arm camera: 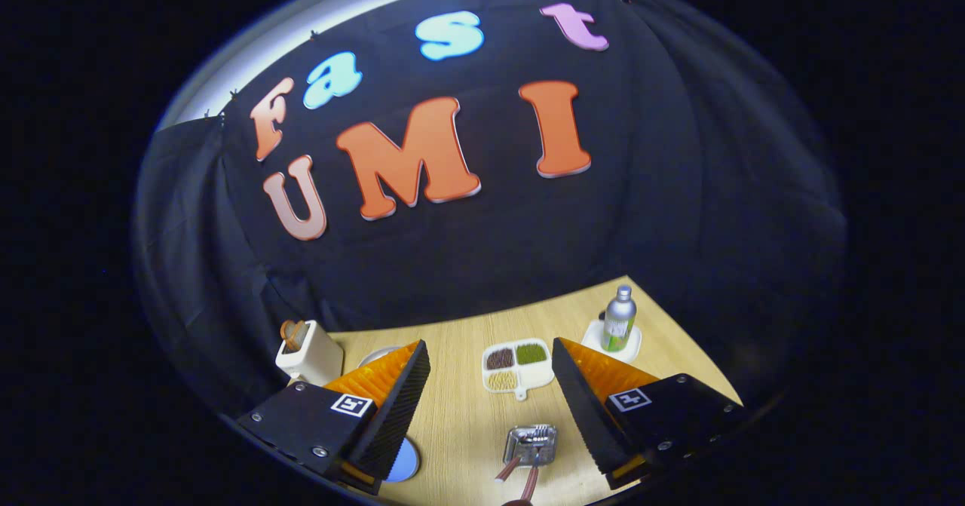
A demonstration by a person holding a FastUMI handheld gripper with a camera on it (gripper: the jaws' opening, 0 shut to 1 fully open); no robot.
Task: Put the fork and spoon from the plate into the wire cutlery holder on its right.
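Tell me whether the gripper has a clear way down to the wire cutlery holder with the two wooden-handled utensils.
Probably yes. The gripper is open with nothing in it, and the wire cutlery holder sits between its fingers on bare wooden table, with nothing over it.

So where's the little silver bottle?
The silver bottle stands on a small white dish at the table's far right, beyond the open hand-held gripper.
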